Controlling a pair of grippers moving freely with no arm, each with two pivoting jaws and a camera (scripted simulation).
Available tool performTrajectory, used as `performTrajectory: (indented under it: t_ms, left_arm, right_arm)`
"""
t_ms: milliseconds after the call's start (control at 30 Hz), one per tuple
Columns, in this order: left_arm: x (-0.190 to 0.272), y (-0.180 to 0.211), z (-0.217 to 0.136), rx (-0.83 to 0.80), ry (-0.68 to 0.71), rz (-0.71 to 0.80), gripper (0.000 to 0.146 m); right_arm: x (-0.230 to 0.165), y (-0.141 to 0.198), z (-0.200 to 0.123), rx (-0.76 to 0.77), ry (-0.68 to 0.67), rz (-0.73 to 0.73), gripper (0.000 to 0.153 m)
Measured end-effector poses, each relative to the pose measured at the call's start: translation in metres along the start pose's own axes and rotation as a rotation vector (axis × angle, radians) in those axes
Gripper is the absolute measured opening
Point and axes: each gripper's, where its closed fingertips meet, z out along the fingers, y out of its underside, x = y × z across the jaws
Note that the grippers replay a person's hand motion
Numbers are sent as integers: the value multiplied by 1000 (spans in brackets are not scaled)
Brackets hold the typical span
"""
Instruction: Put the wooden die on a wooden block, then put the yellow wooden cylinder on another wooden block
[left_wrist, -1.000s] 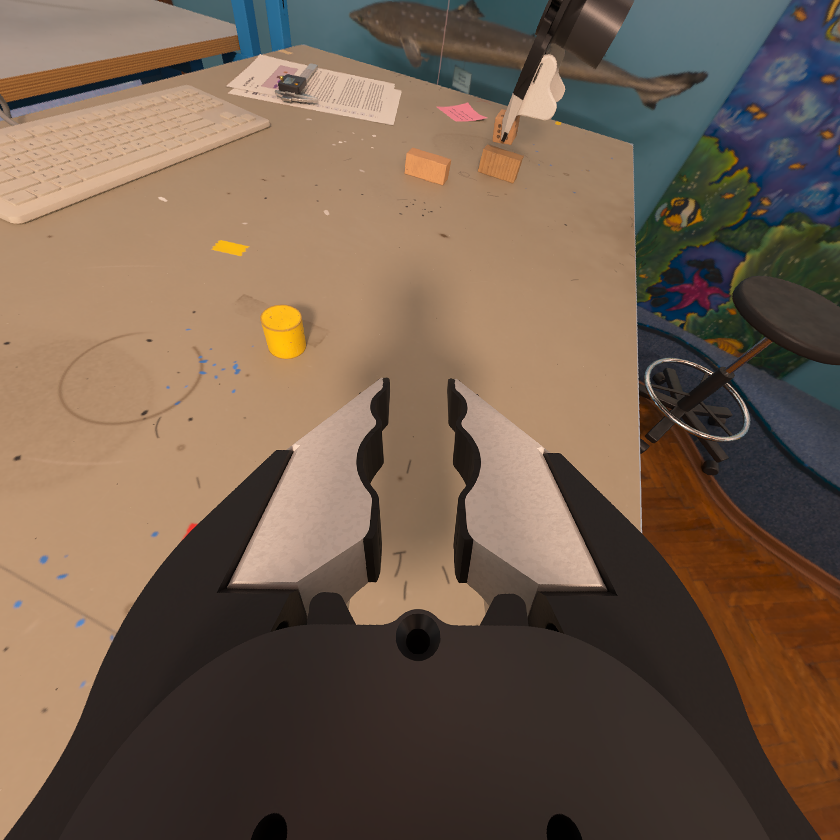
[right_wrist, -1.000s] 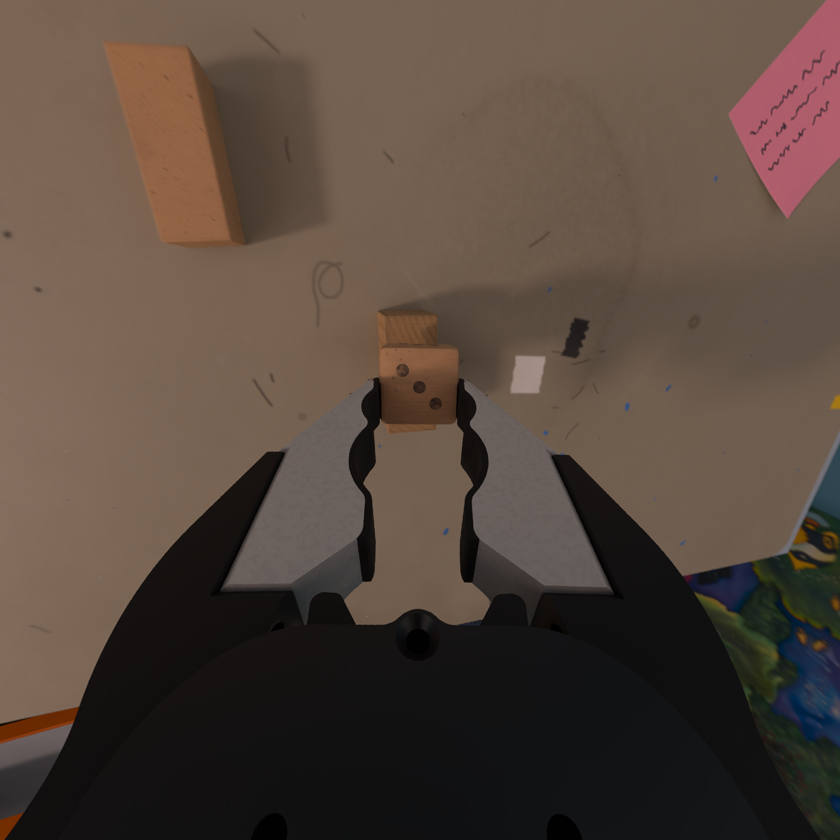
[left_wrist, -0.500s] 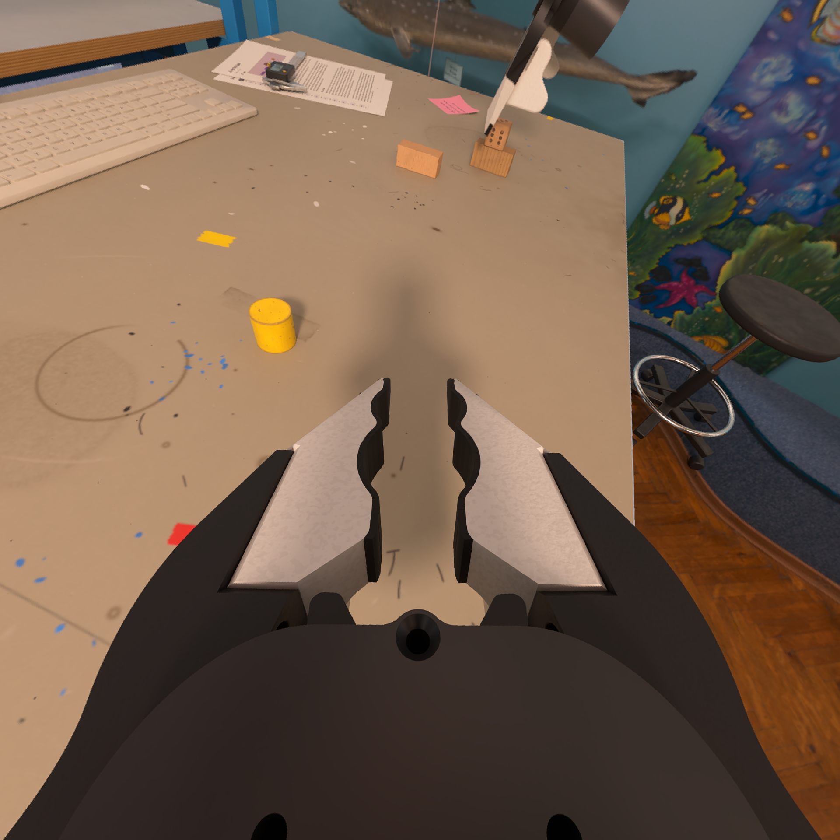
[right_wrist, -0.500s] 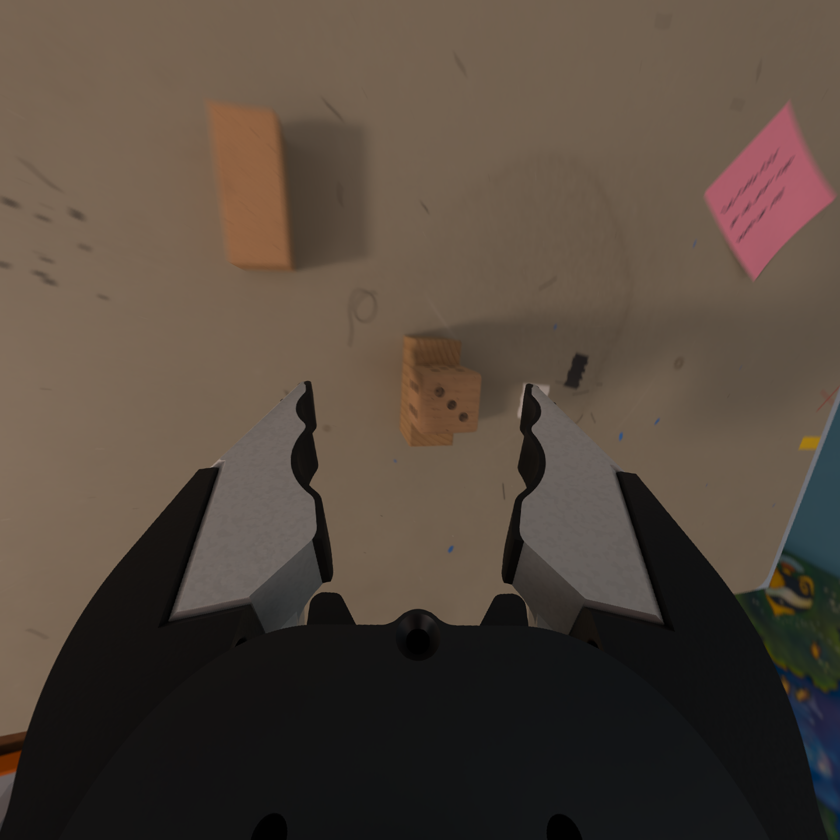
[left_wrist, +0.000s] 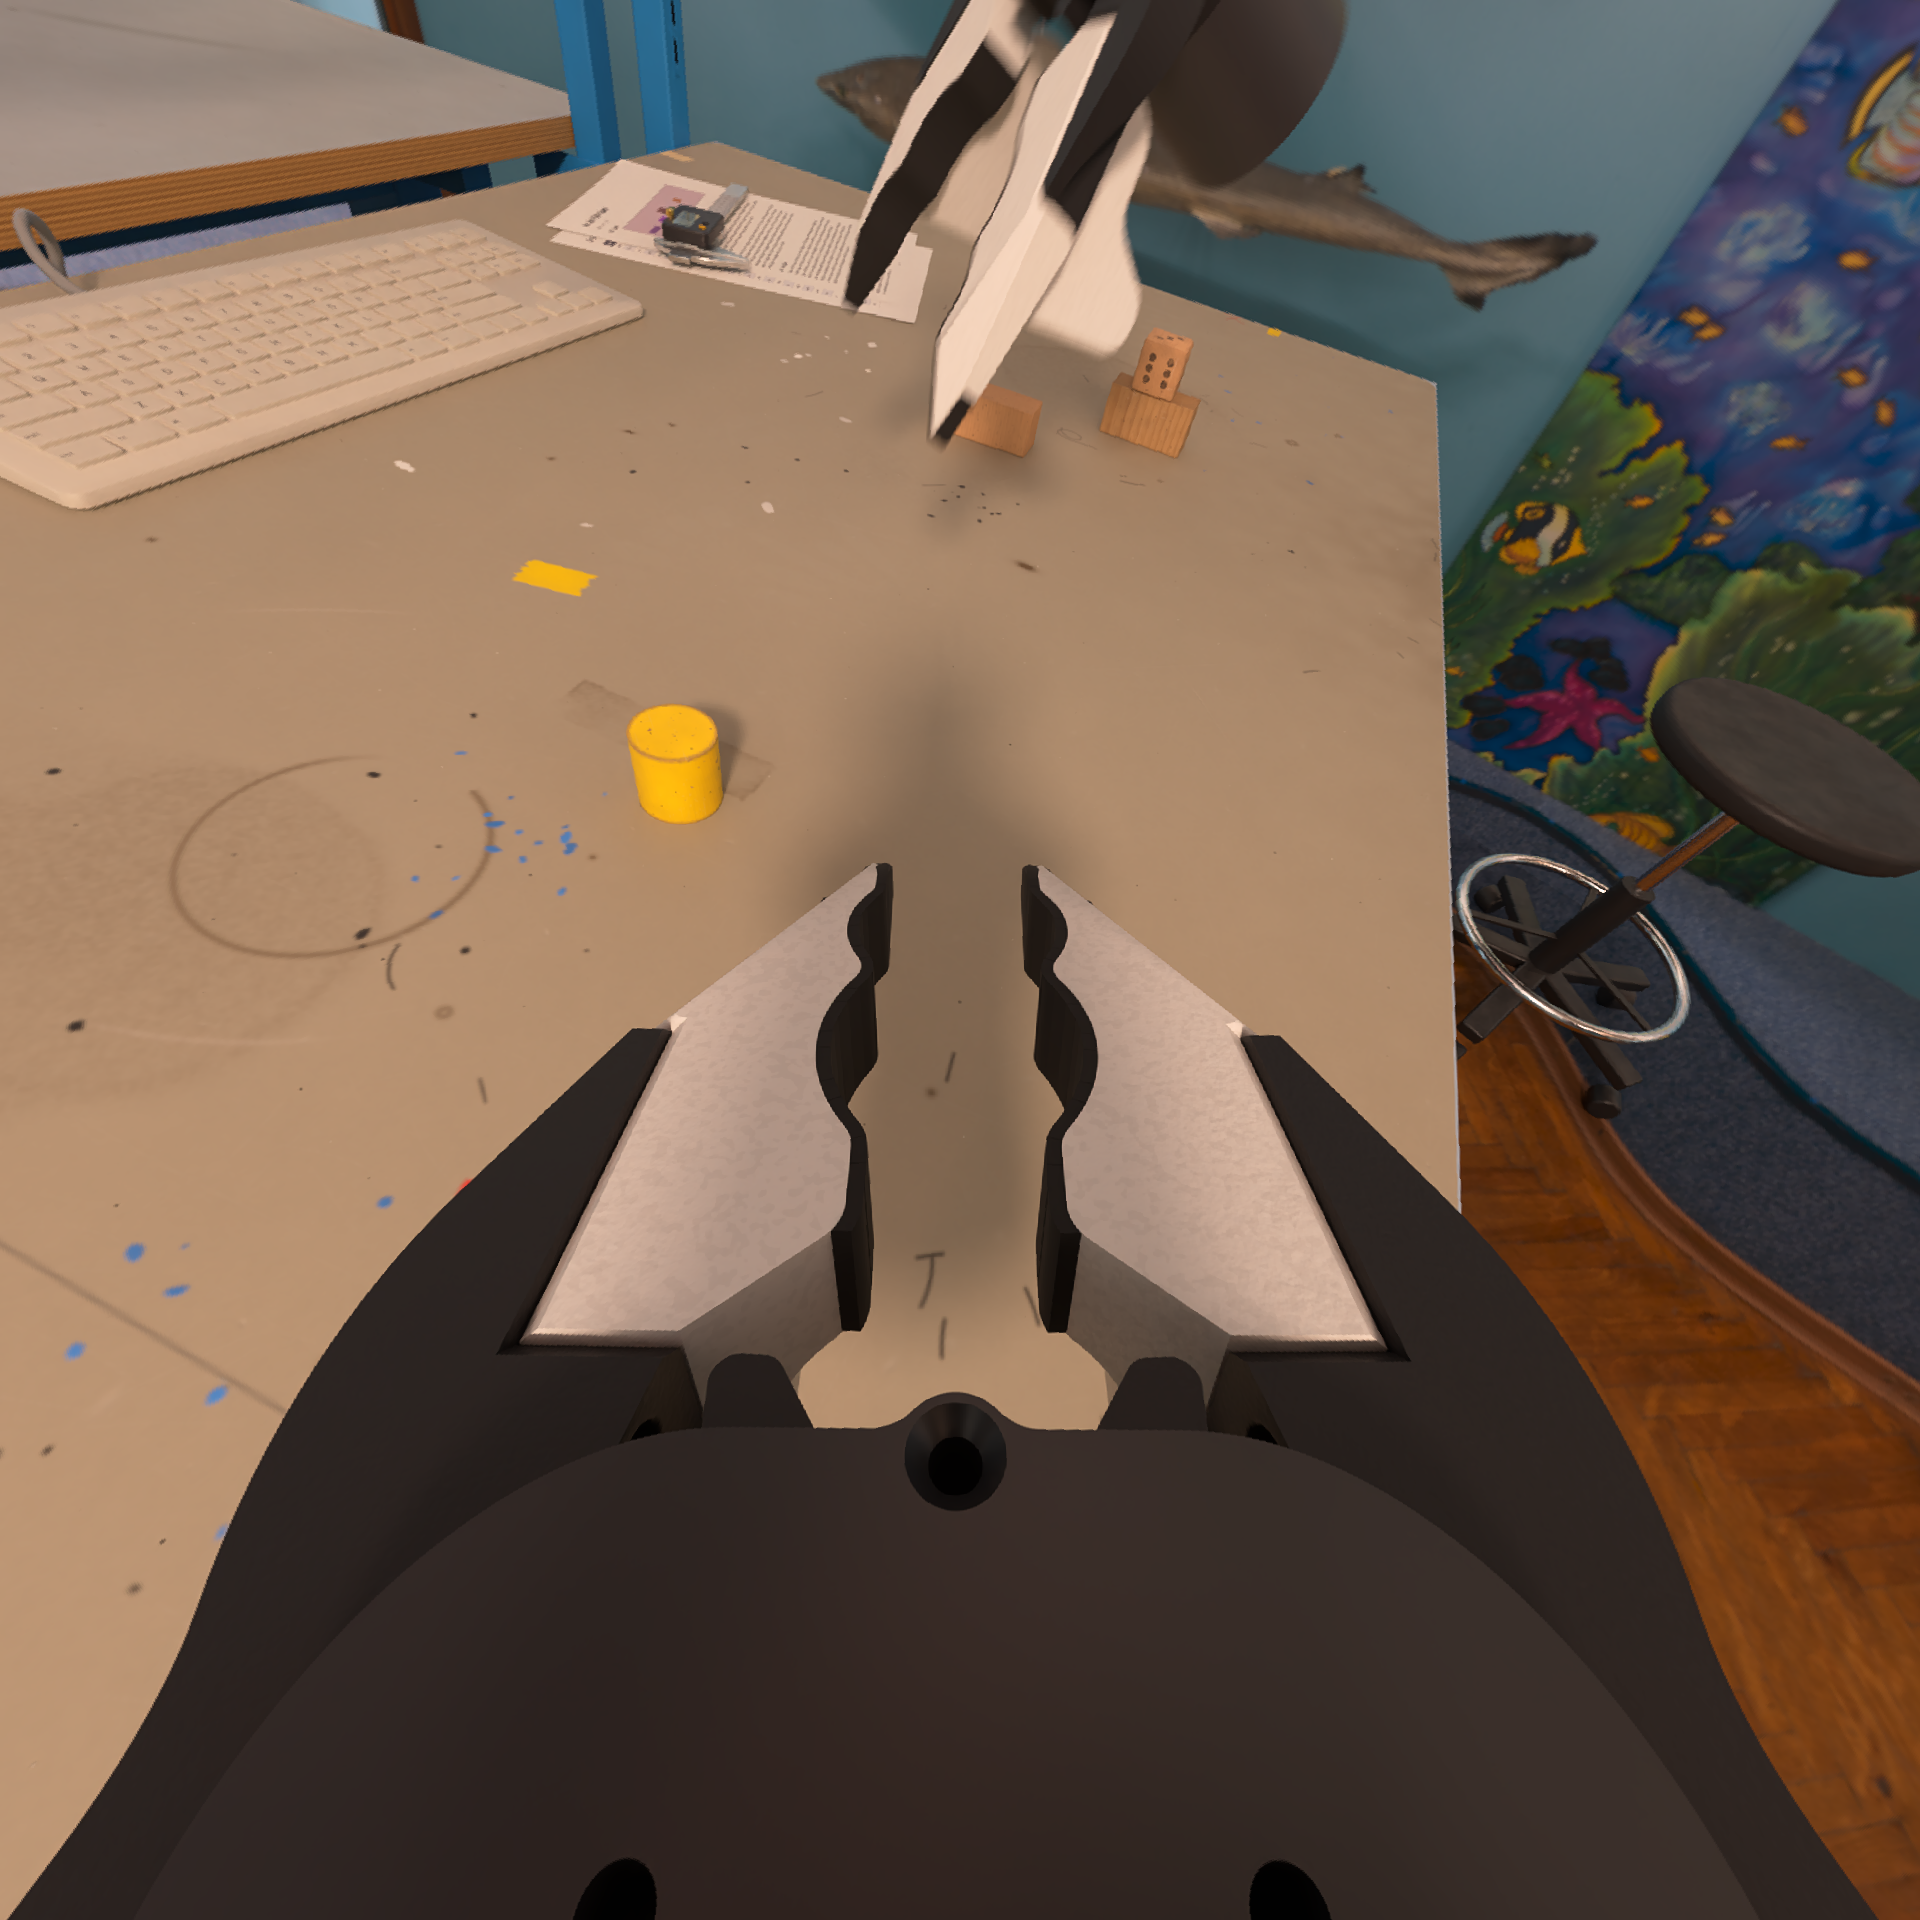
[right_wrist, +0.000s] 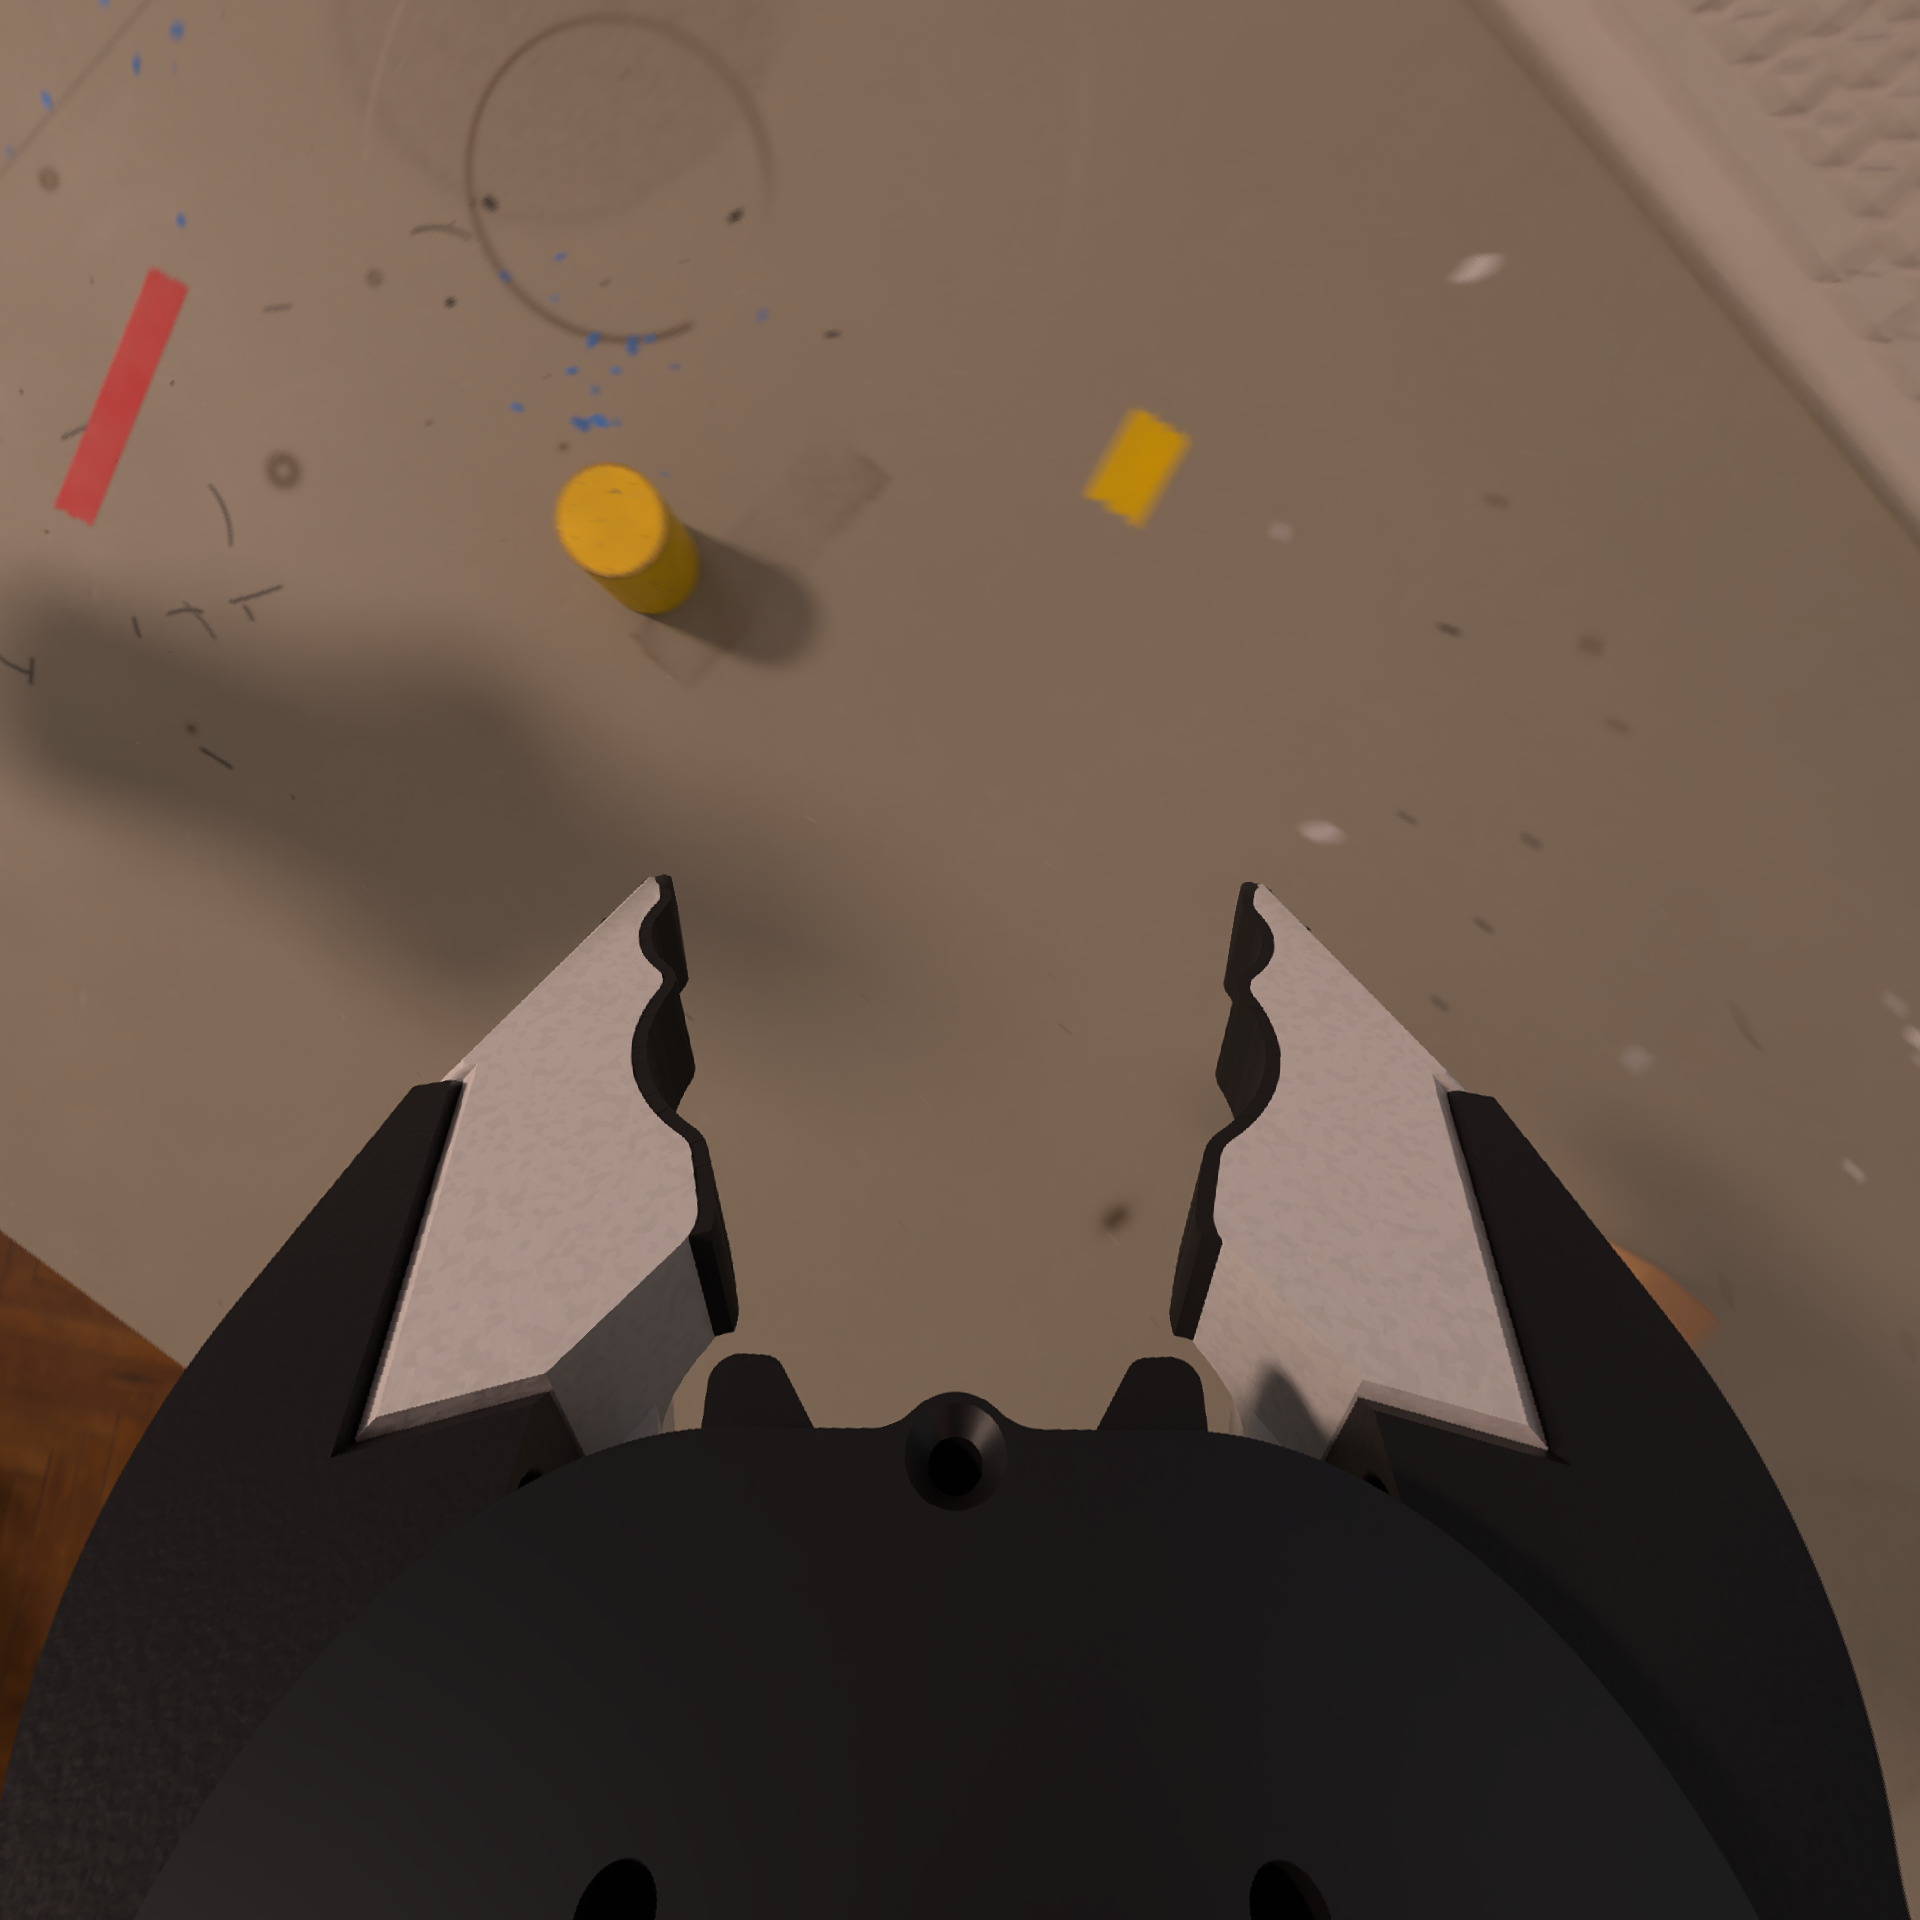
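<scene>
The wooden die (left_wrist: 1162, 364) rests on a wooden block (left_wrist: 1148, 419) at the far right of the table. A second wooden block (left_wrist: 1000, 421) lies just left of it, bare. The yellow cylinder (left_wrist: 675, 764) stands upright mid-table, ahead and left of my left gripper (left_wrist: 956, 873), whose fingers stand a narrow gap apart with nothing between them. My right gripper (right_wrist: 956, 885) is wide open and empty, high above the table, with the cylinder (right_wrist: 623, 535) ahead and left of it. It also shows in the left wrist view (left_wrist: 904, 364), blurred, above the bare block.
A white keyboard (left_wrist: 260, 343) lies at the far left, papers (left_wrist: 748, 234) with a small device at the back. Yellow tape (right_wrist: 1136, 465) and red tape (right_wrist: 123, 395) are stuck on the table. The table's right edge (left_wrist: 1444, 831) drops to the floor, where a stool (left_wrist: 1787, 774) stands.
My right gripper let go of the die on the block, opened wide, rose and swung over towards the yellow cylinder. My left gripper stayed about where it was.
</scene>
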Motion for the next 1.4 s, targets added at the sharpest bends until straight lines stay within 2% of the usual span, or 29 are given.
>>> performTrajectory:
  t_ms: [133,233,567,667,800,867,900,1167,1300,1400]
  left_arm:
    - [0,-2,-4,5,-7,8,25]
    - [-1,-5,-8,18,-17,17,25]
    - [0,-13,-15,62,2,17,24]
    - [0,-16,-17,72,0,20,24]
    - [0,-21,-22,97,4,21,24]
    - [-1,-21,-23,103,5,18,24]
    - [-1,-21,-23,103,4,15,24]
    - [1,-22,-24,97,-2,26,24]
    - [3,-21,-22,87,-3,34,24]
    - [4,-20,-20,79,-5,43,24]
  right_arm:
    - [-45,-19,56,-73,-76,-41,106]
    - [-66,-32,82,-75,-107,-28,105]
    - [-85,-37,123,-166,-13,-85,95]
    - [-86,-36,127,-170,4,-89,86]
    - [-90,-37,128,-167,-19,-85,69]
    - [-94,-39,128,-156,-48,-84,39]
    - [-94,-39,128,-153,-50,-85,33]
    - [-79,-36,119,-147,12,-144,33]
    - [-52,-50,73,-18,-14,-30,33]
    - [-9,-48,20,48,52,47,33]
